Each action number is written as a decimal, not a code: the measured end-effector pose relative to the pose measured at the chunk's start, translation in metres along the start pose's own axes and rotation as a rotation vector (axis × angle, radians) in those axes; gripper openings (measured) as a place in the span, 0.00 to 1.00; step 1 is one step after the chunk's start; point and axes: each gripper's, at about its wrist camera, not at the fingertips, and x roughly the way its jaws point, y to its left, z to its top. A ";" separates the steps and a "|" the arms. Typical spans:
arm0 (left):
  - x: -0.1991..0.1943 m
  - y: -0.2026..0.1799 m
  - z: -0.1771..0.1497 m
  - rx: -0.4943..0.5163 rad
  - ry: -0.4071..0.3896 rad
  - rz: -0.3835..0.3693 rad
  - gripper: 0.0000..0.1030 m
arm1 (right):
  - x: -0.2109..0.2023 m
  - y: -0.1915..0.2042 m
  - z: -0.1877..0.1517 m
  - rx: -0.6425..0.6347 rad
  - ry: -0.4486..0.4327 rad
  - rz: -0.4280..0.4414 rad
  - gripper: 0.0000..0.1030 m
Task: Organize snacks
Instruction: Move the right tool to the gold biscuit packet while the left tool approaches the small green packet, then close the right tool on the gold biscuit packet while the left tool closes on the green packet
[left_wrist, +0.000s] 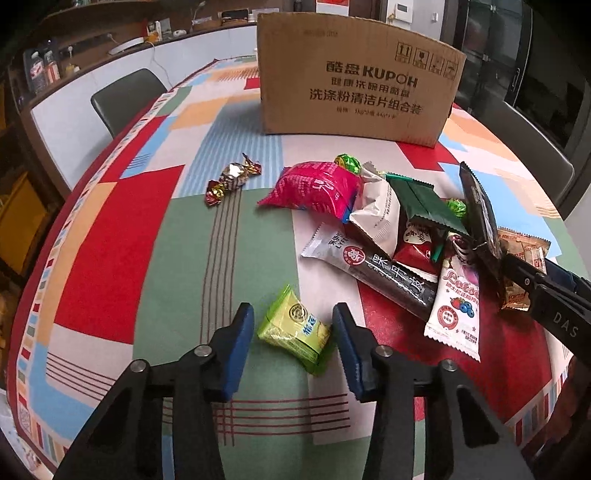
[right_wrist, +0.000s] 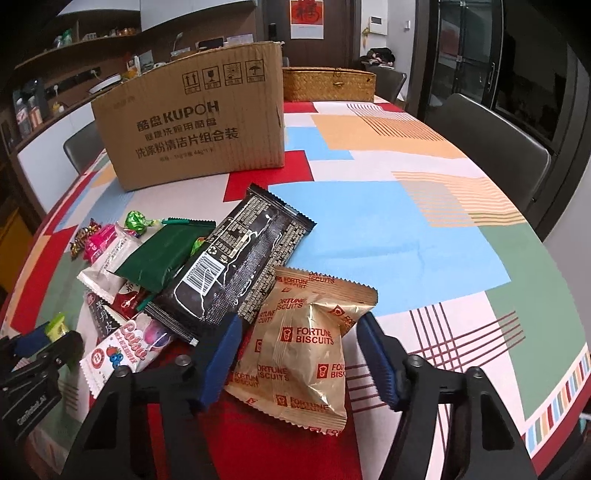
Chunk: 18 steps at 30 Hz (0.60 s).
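Note:
A small light-green snack packet (left_wrist: 295, 332) lies on the tablecloth between the blue pads of my left gripper (left_wrist: 292, 309). The pads stand close to its sides, and I see no squeeze on the wrapper. A gold Fortune Biscuits packet (right_wrist: 306, 350) lies between the fingers of my right gripper (right_wrist: 299, 316); the right pad (right_wrist: 376, 354) stands clear of it, so the jaws are open. Beside it, a pile holds a black bar packet (right_wrist: 236, 258), a dark green packet (right_wrist: 162, 254), a white Lotso packet (left_wrist: 454, 310), a pink bag (left_wrist: 314, 188) and a long black-and-grey stick (left_wrist: 373, 266).
An open cardboard box (left_wrist: 354, 85) stands at the back of the table. A gold-foil candy (left_wrist: 231, 177) lies apart to the left of the pile. A woven basket (right_wrist: 328, 85) sits behind the box. Dark chairs (right_wrist: 487, 147) stand around the table's edges.

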 end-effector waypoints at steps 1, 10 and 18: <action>0.001 -0.001 0.001 0.005 0.000 0.000 0.41 | 0.000 0.000 0.000 -0.002 0.001 0.000 0.59; -0.001 -0.007 0.002 0.027 -0.012 -0.034 0.27 | 0.000 -0.003 0.000 -0.009 0.019 0.003 0.45; -0.025 -0.011 0.002 0.040 -0.067 -0.056 0.17 | -0.028 0.002 -0.003 -0.044 -0.048 0.013 0.42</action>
